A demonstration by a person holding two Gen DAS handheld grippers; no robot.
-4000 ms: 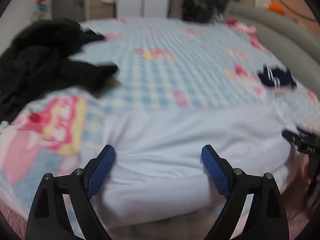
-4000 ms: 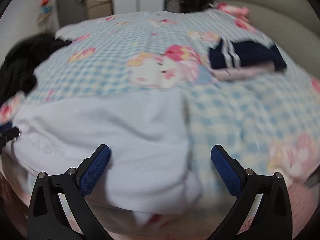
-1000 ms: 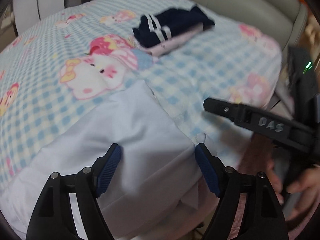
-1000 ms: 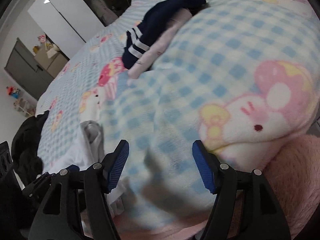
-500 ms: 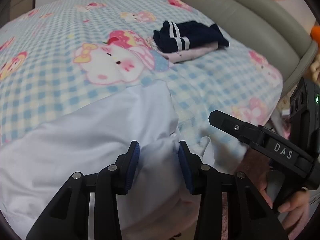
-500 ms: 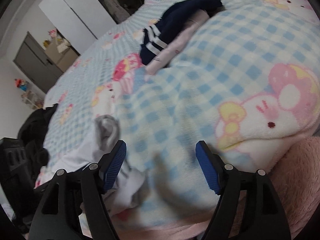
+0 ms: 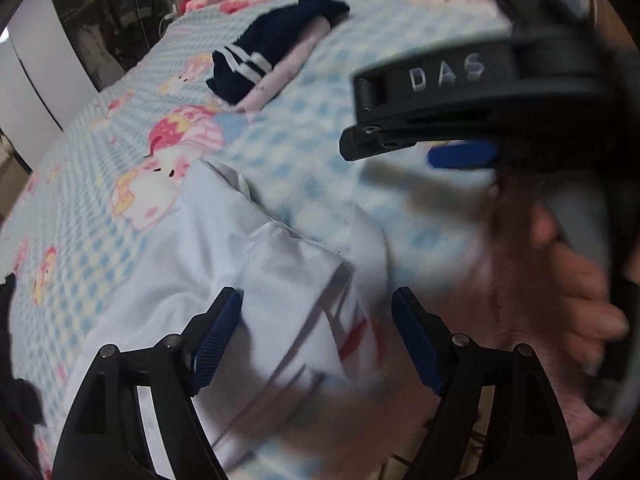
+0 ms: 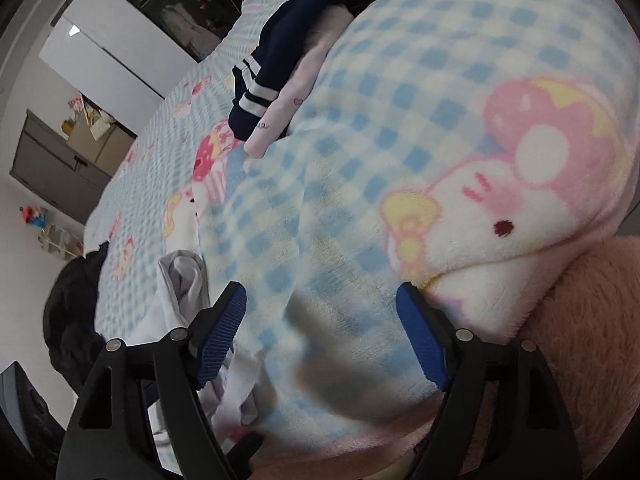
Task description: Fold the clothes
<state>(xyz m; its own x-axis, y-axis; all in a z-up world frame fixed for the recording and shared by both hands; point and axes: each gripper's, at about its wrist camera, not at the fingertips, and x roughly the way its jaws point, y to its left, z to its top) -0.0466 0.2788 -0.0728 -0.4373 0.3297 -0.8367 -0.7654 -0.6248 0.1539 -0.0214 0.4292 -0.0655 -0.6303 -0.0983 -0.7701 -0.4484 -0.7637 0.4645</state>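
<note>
A white garment [image 7: 280, 264] lies crumpled near the front edge of the bed, with a fold on top. My left gripper [image 7: 316, 336] hovers just over that fold. Its jaws are opening, the cloth lies below and between them, and the pads do not press on it. In the right wrist view the same white garment [image 8: 176, 292] bunches up at the left, beside the left finger. My right gripper [image 8: 322, 332] is over bare blanket, its jaws opening with no cloth between them. One finger [image 7: 384, 144] of the right gripper crosses the left wrist view at the upper right.
A blue checked cartoon blanket [image 8: 400, 120] covers the bed. A folded navy garment [image 7: 276, 52] with white stripes rests on a pink one further back. Black clothes [image 8: 72, 312] are piled at the left. A hand [image 7: 580, 280] holds the right tool.
Half a second ago the left gripper was pinching a fold of the white garment; it has let go and spread wide, and has rolled. The right gripper's jaws stand a little wider.
</note>
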